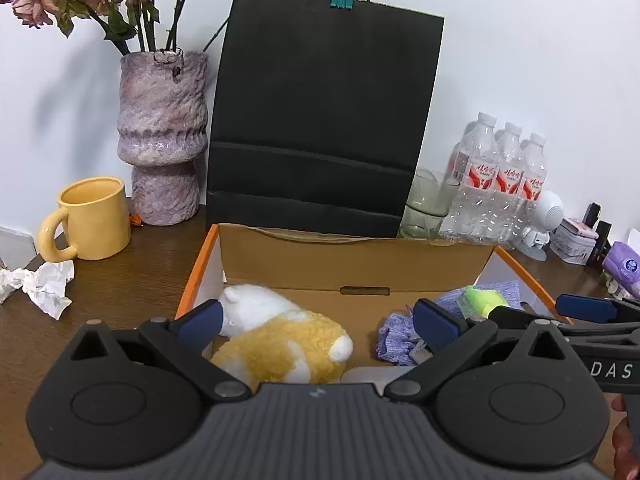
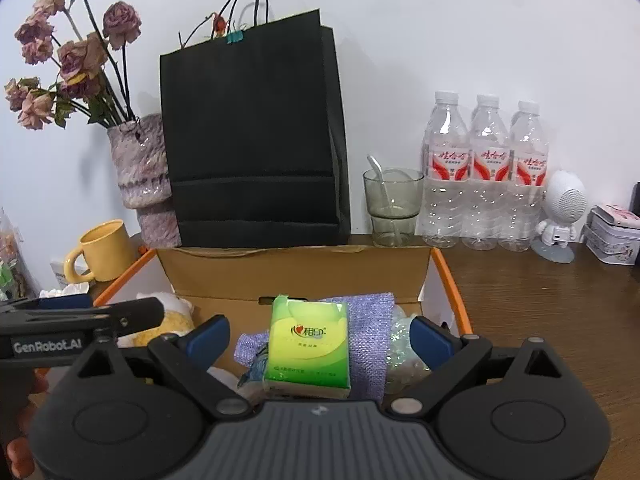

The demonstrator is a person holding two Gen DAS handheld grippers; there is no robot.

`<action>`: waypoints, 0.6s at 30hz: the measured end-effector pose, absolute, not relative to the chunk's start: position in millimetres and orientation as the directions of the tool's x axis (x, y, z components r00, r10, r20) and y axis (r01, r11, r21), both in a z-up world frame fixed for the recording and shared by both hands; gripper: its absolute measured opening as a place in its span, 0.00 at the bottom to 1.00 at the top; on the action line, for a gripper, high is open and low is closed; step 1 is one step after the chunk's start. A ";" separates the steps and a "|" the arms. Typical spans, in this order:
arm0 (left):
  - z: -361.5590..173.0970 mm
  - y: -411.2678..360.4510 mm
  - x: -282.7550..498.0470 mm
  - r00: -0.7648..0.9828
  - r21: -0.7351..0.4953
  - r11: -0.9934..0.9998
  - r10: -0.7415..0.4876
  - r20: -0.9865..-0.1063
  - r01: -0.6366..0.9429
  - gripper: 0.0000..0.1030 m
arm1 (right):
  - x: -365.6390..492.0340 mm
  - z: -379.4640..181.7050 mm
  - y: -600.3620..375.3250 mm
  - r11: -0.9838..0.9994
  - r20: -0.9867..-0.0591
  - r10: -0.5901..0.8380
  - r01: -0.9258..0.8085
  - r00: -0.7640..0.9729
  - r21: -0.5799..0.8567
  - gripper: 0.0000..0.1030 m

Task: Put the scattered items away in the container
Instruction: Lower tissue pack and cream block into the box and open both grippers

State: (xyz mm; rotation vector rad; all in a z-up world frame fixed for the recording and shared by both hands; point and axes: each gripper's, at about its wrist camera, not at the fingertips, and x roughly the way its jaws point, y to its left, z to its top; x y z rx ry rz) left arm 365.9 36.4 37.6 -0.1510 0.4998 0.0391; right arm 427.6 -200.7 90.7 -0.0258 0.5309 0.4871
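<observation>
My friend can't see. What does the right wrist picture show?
Open tongs hover over a cardboard box holding a green tissue pack on purple cloth. Behind stand a black bag, a glass and three bottles.

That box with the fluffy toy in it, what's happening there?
A person is tidying things into the cardboard box with a gripper in each hand. The left gripper is open over the plush toy, which lies in the box. The right gripper is open around the green tissue pack, resting on a purple cloth inside. Neither holds anything. A crumpled paper sits on the table.
</observation>
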 end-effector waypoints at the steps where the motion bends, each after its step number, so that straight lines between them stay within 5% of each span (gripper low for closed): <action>1: 39.1 37.1 361.8 0.879 -0.136 0.988 0.001 -0.477 -0.075 1.00 | 423.9 92.0 -202.0 0.888 -0.488 0.437 -0.449 0.756 0.099 0.94; 9: 43.9 49.3 307.9 0.886 -0.131 0.988 0.009 -0.463 -0.079 1.00 | 365.9 97.7 -211.2 0.891 -0.474 0.429 -0.448 0.769 0.080 0.94; 18: 13.9 80.4 252.8 0.852 -0.099 0.987 0.054 -0.521 -0.123 1.00 | 303.6 64.5 -202.2 0.853 -0.568 0.456 -0.518 0.686 0.059 0.85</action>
